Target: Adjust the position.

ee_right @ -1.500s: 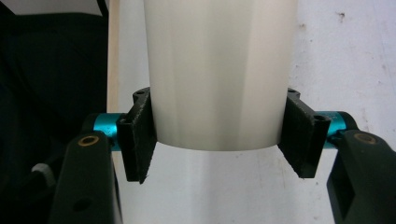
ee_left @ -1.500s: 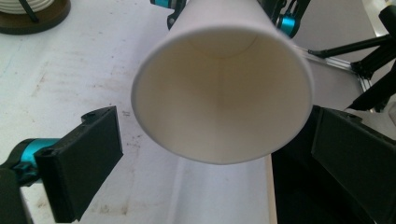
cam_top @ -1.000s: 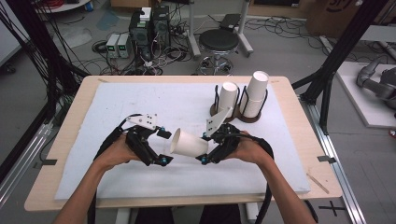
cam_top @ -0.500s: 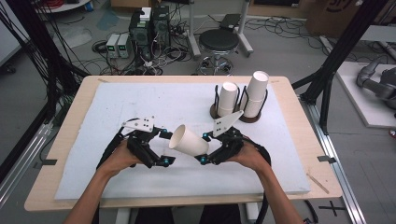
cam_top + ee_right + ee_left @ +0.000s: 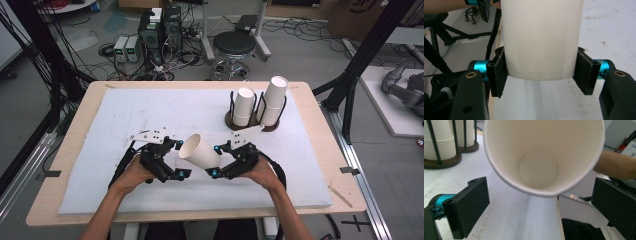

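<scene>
Right gripper (image 5: 541, 75) clamped on a plain, unprinted white paper cup (image 5: 199, 151), left gripper (image 5: 541, 202) wide open at its mouth

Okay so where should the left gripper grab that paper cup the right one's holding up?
Take the paper cup by its wall just behind the open rim, jaws straddling it from either side. The cup lies tilted, mouth toward the left gripper, while the right gripper already clamps the narrow base end, so the rim end is free.
</scene>
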Motion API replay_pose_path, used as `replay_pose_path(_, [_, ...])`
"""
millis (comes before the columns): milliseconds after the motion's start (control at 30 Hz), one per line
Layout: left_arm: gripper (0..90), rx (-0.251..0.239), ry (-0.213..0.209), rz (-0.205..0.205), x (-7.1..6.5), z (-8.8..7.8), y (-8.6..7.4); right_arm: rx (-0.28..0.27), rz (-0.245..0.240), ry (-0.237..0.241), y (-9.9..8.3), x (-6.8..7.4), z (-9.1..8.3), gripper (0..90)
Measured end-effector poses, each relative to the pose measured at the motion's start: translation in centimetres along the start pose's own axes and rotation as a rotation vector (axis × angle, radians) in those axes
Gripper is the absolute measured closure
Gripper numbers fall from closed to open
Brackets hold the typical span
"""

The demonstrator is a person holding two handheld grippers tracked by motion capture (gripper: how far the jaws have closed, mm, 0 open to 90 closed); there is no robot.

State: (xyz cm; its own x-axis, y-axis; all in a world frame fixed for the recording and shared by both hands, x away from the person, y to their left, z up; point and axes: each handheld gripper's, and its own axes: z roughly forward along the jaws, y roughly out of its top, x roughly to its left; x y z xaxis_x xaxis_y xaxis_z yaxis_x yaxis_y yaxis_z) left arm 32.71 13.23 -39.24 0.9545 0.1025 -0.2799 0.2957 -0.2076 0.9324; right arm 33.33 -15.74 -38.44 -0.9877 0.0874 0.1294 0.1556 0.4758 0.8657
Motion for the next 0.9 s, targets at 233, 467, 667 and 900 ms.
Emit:
replay_pose_path(233, [1.7, -0.036, -0.009, -0.006, 0.0, 0.6, -0.3, -0.037, 0.014, 0.023, -0.8, -0.1, 0.6, 36.5])
replay_pose_path(467, [1.7, -0.105, -0.042, -0.034, 0.1, 0.9, -0.2, -0.059, 0.005, 0.039, -0.9, 0.1, 0.9, 36.5])
replay_pose_path(667, [2.7, -0.104, -0.066, -0.040, 0.0, 1.3, -0.2, -0.080, 0.000, 0.050, -1.0, 0.1, 1.0, 36.5])
replay_pose_path(900, [10.0, -0.124, -0.071, -0.019, -0.1, 1.6, -0.1, -0.091, -0.008, 0.052, -1.0, 0.2, 1.2, 36.5])
